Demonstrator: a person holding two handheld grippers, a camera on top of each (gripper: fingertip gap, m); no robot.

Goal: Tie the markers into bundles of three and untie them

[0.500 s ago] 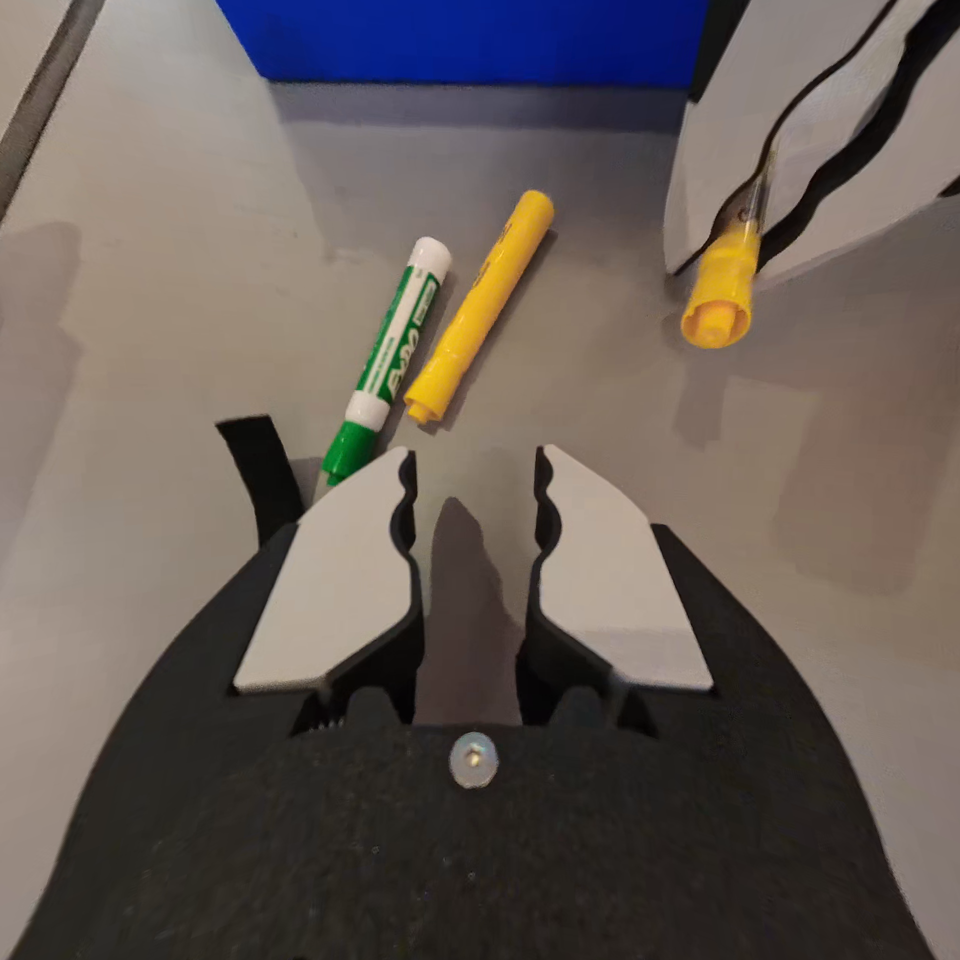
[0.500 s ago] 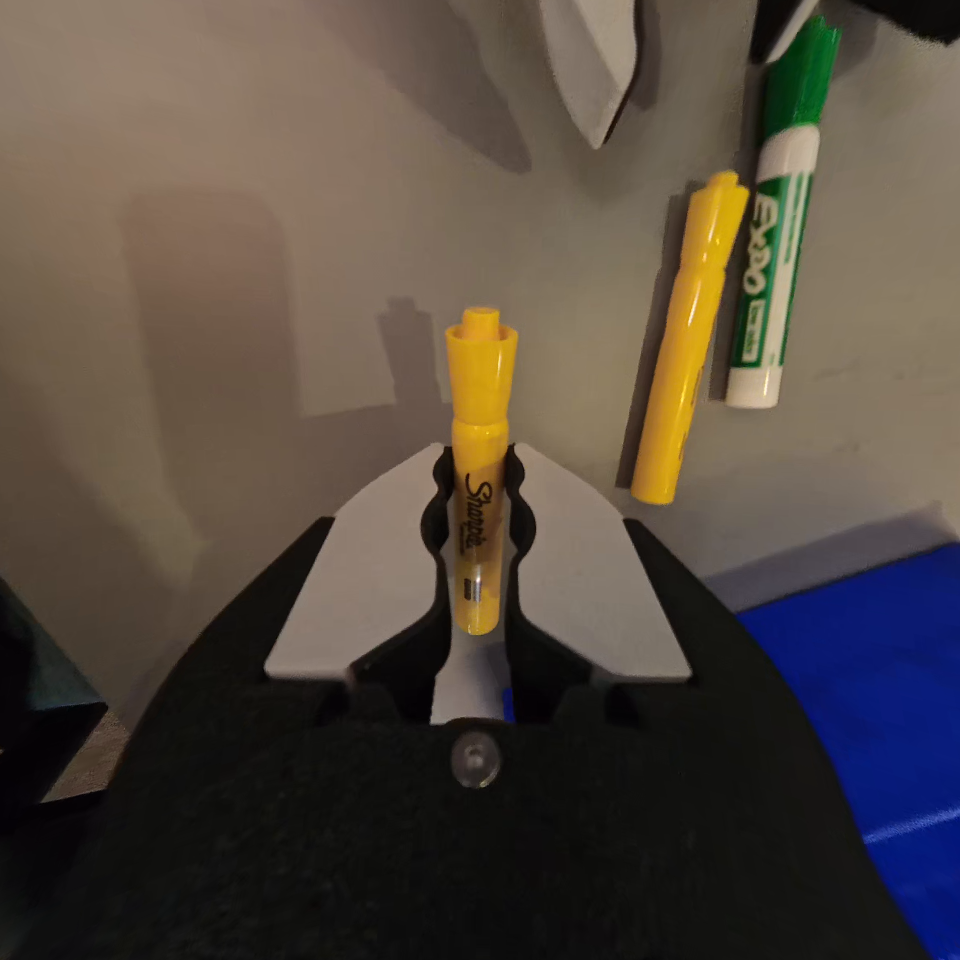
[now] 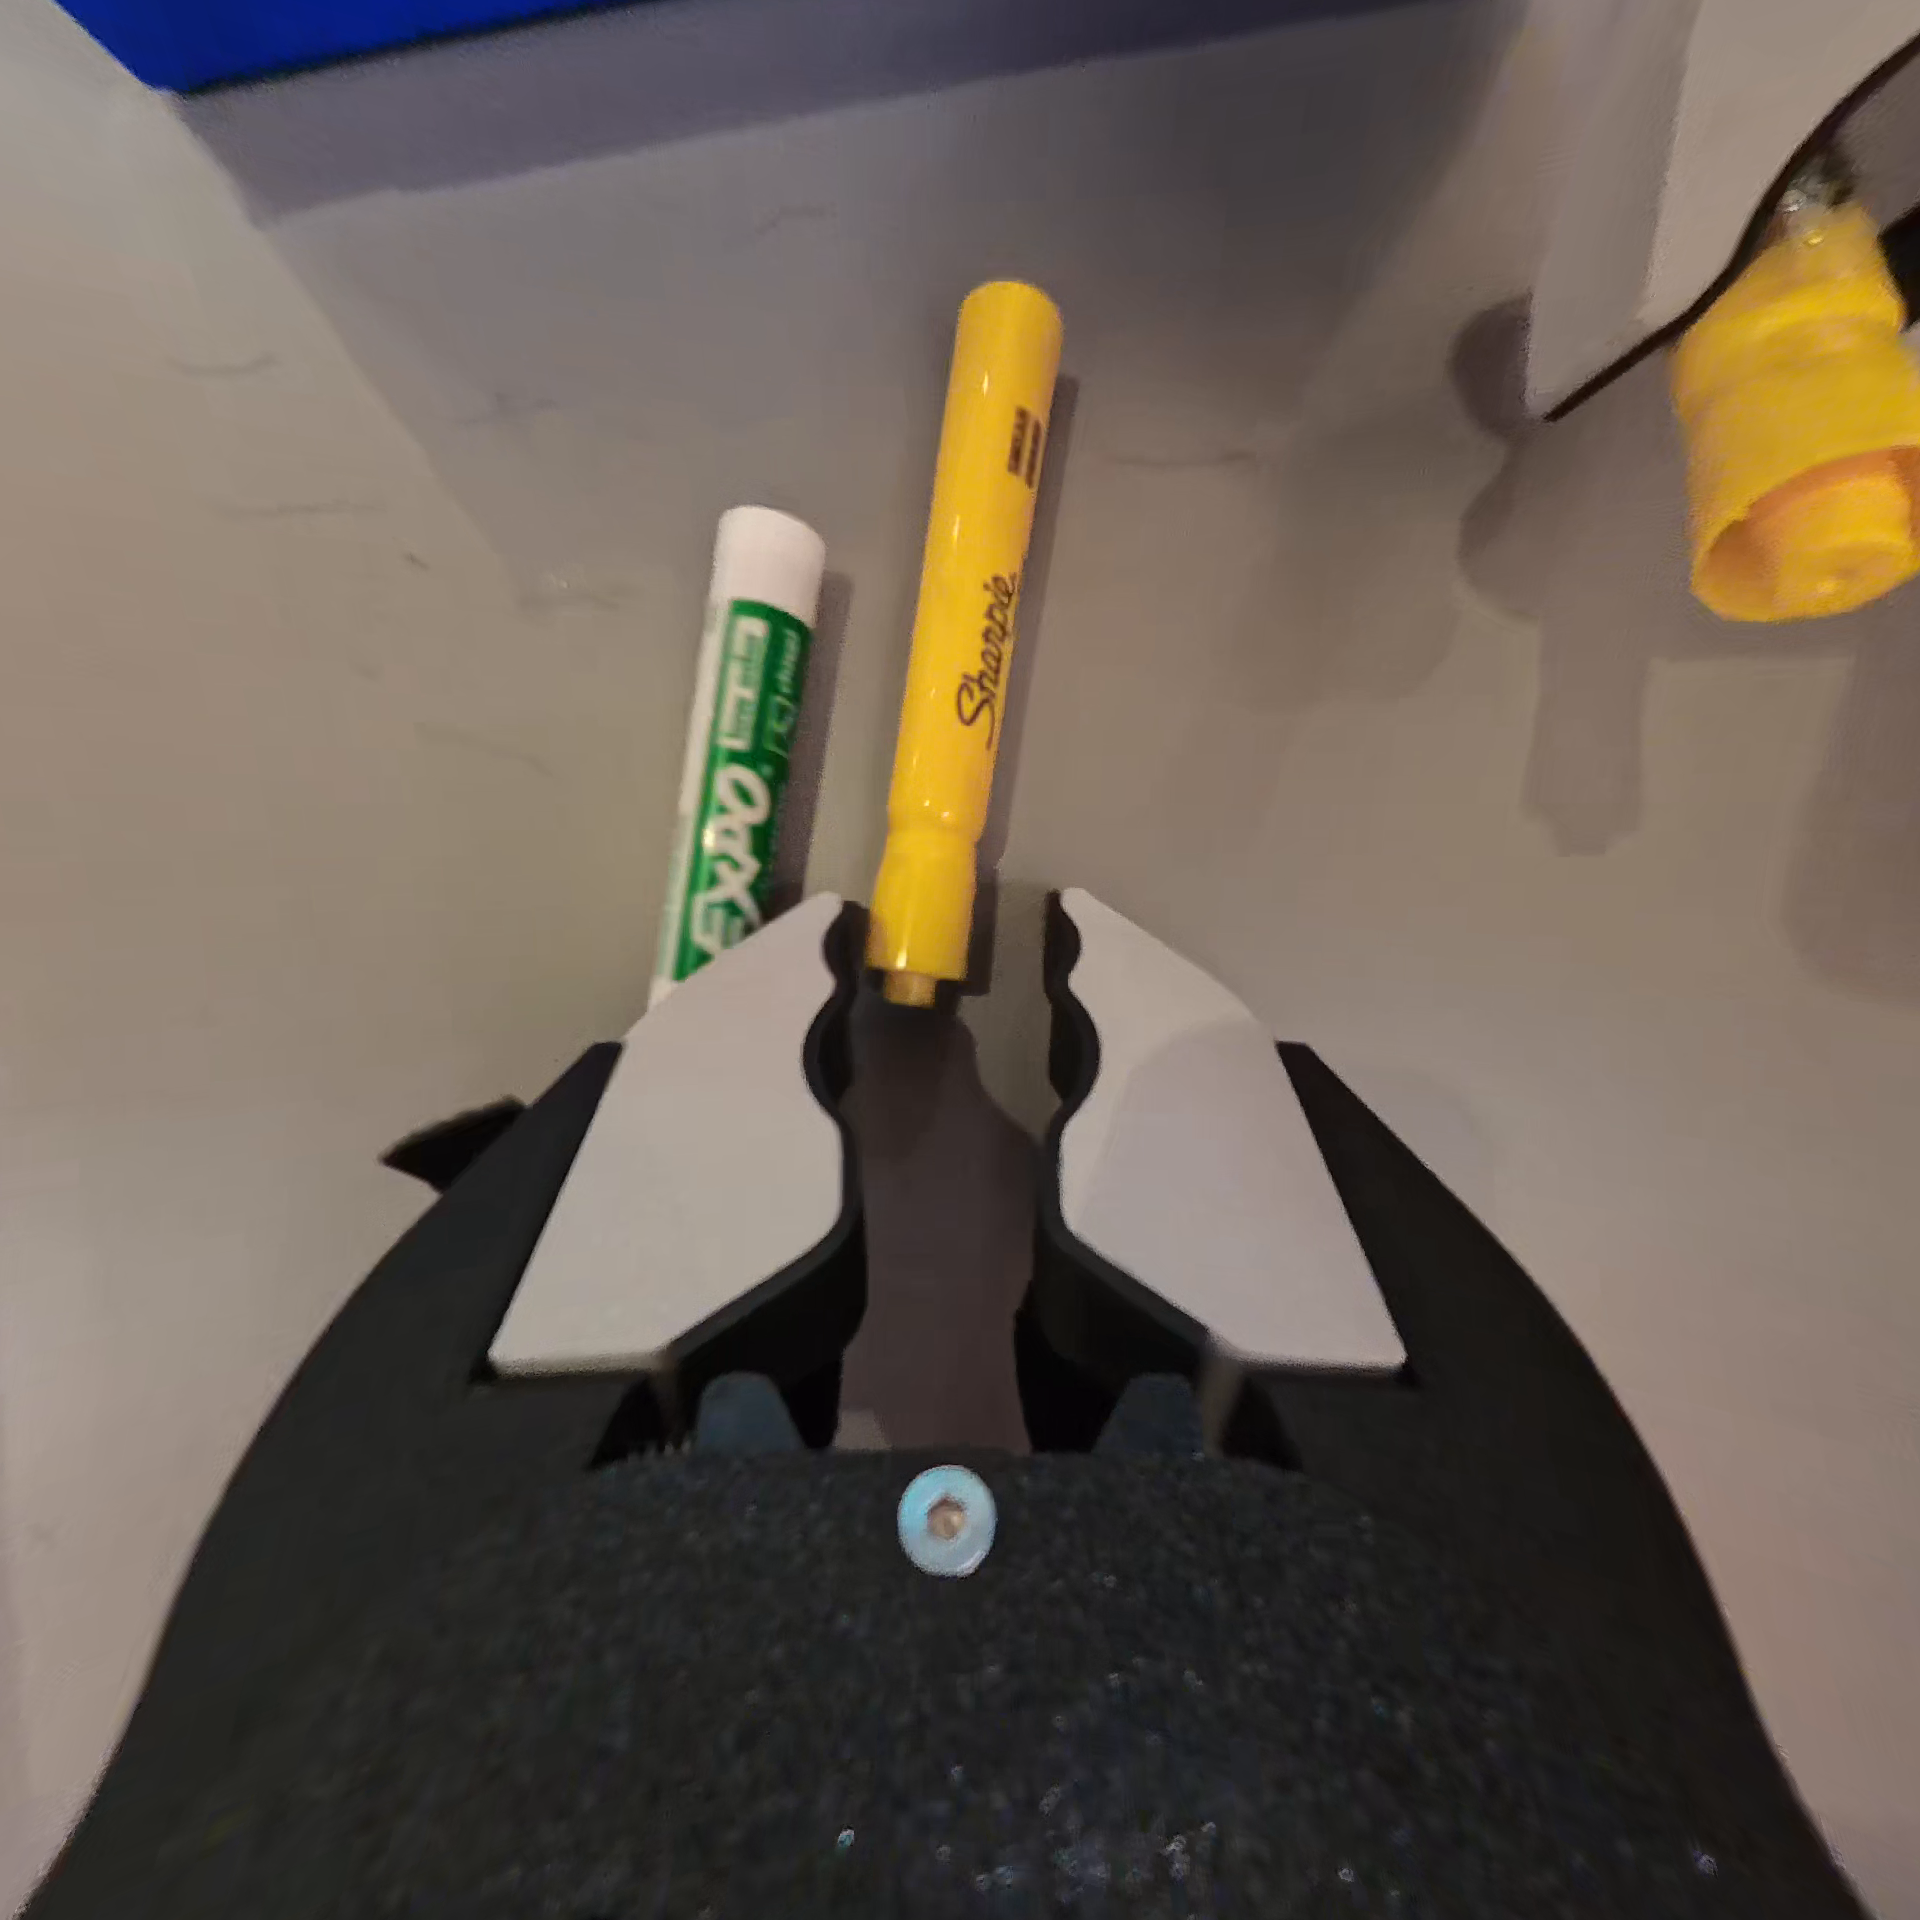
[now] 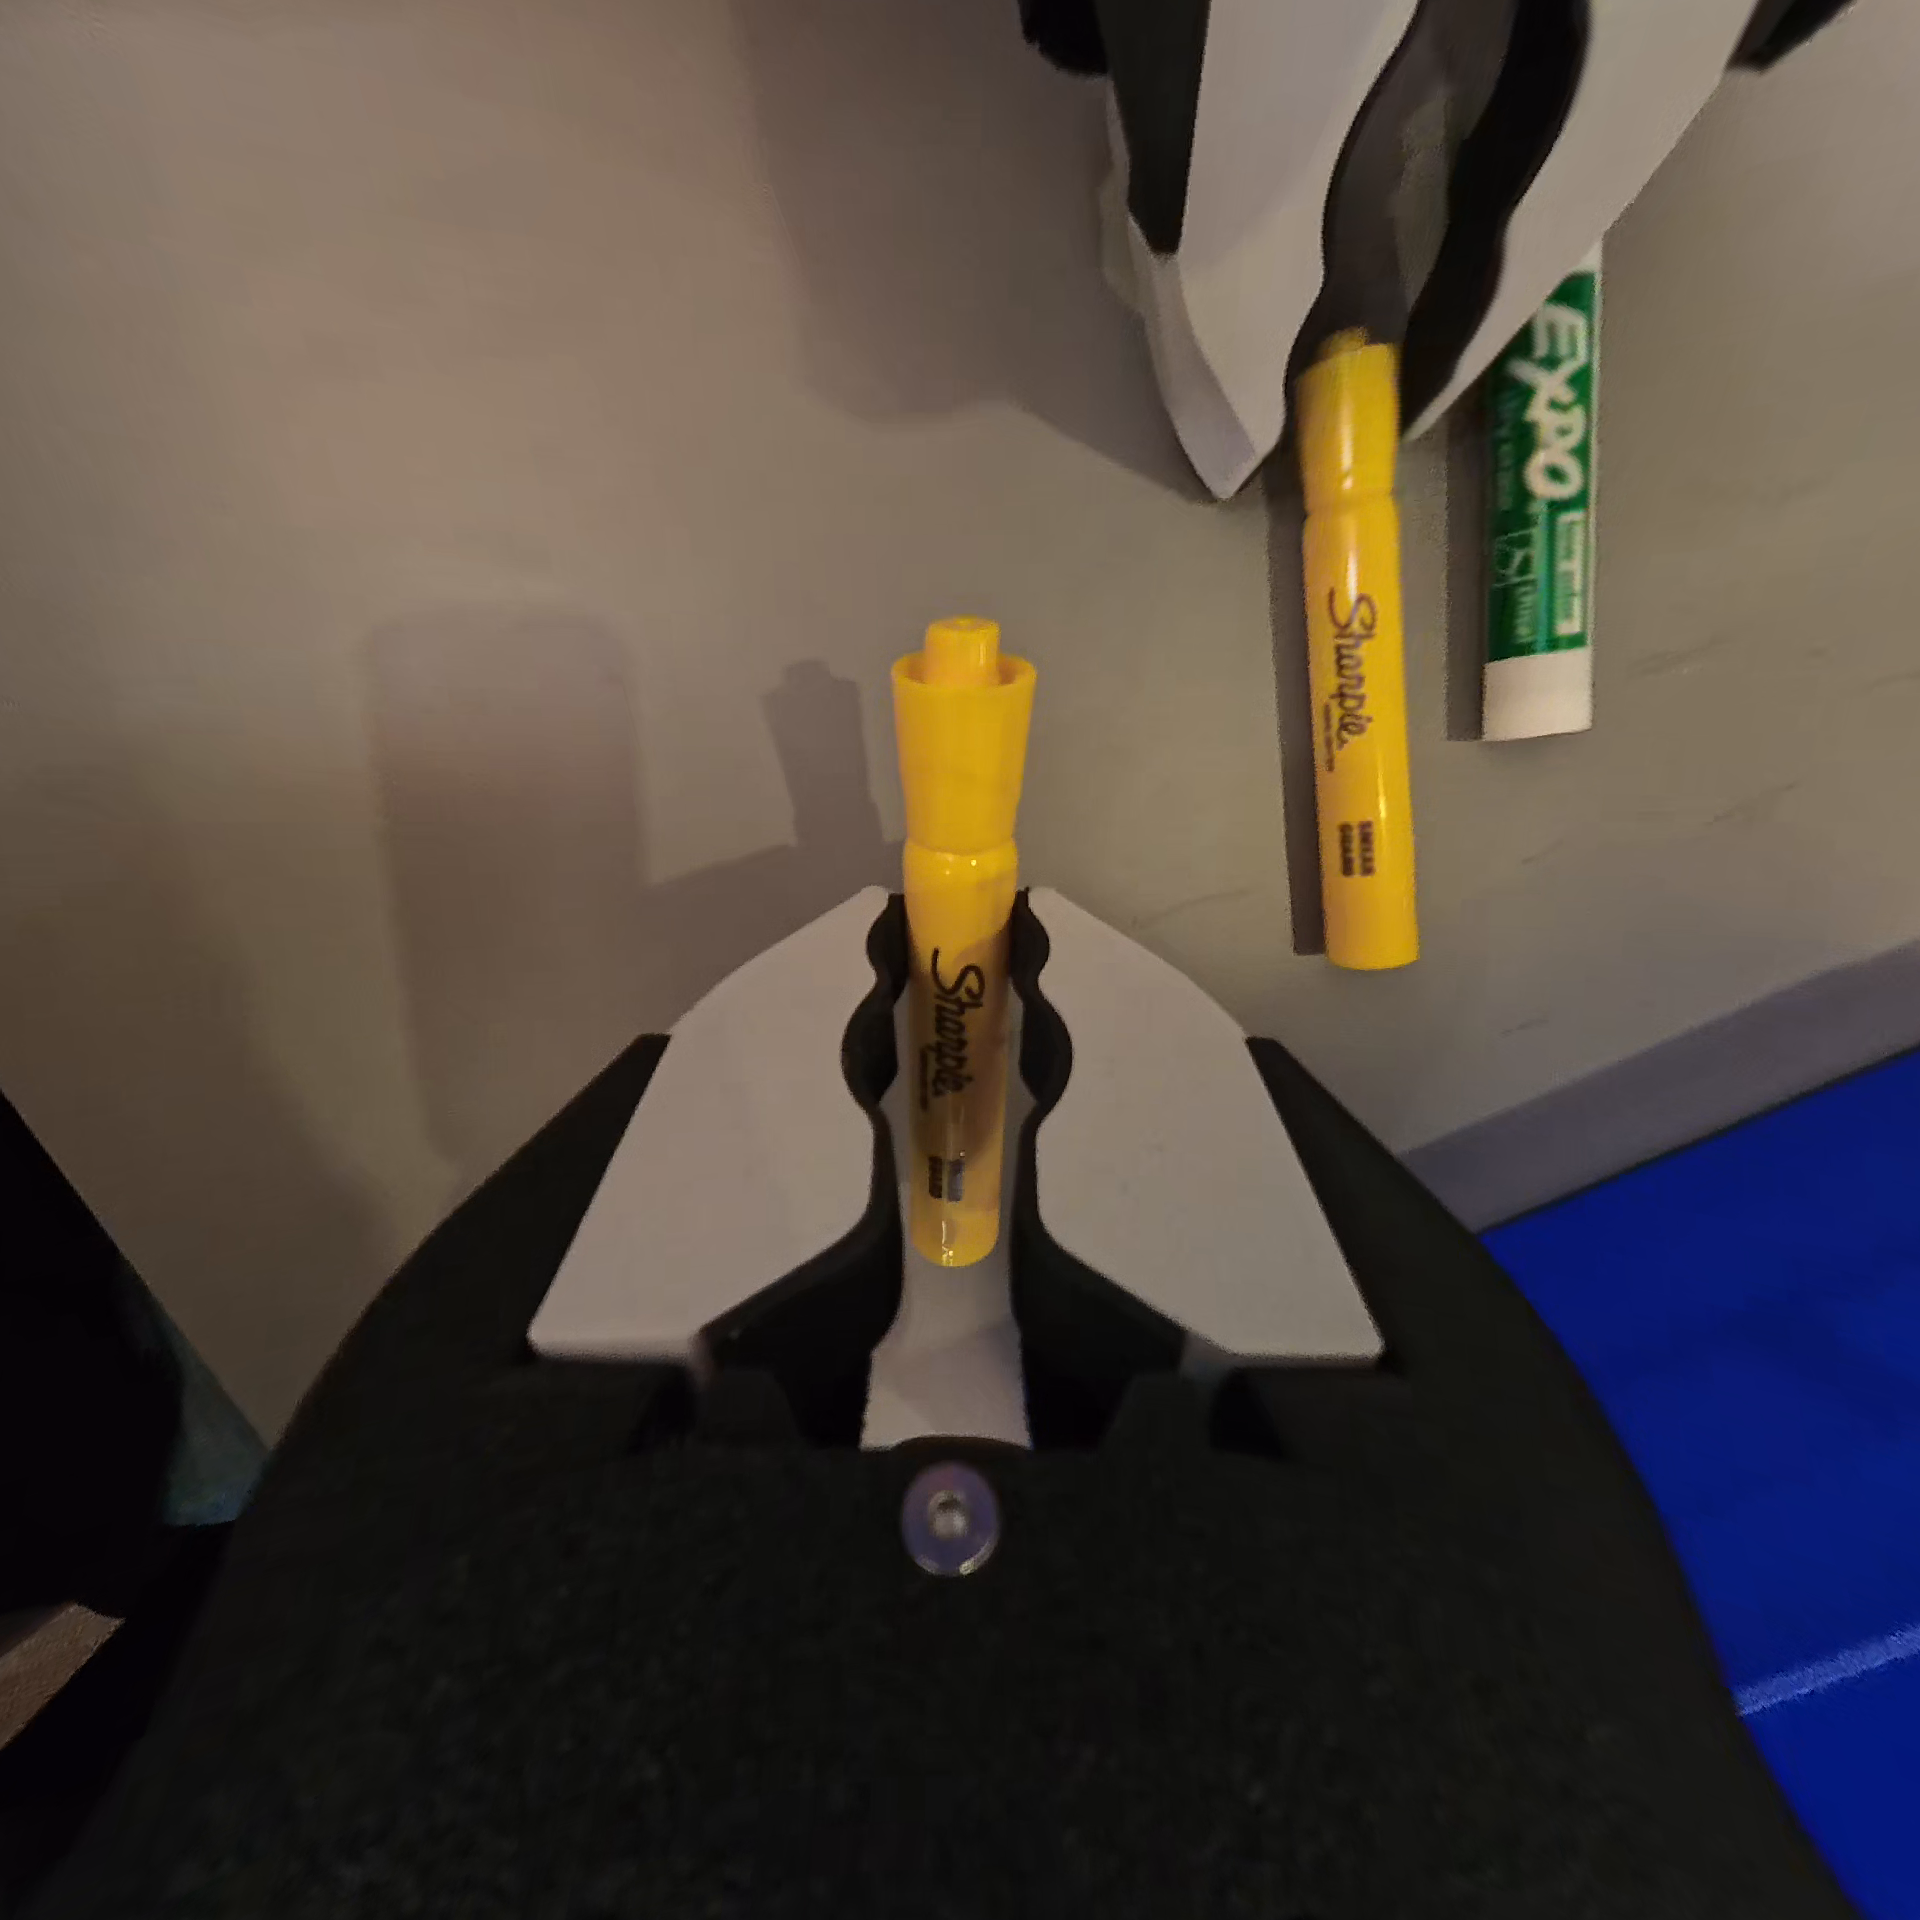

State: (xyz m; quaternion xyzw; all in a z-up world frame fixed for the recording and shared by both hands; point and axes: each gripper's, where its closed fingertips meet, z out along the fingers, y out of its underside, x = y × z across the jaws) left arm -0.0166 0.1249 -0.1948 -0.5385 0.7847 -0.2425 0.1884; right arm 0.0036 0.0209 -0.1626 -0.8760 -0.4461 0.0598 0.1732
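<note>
No bundle is formed yet: three markers remain separate, and tying is still to come. Green marker (image 3: 746,748) lies on the worktop (image 3: 312,675), just left of the loose yellow marker (image 3: 961,644), axes near parallel. Left tool (image 3: 948,935) is released, straddling that marker's cap end. Right tool (image 4: 956,914) is clenched on the held marker (image 4: 958,935), cap pointing forward along the fingers.

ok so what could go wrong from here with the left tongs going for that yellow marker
The open left tongs straddle only the cap end of the lying yellow marker, so closing there may pivot or squirt it out. The green marker lies right beside it, so the left finger may nudge it.
</note>
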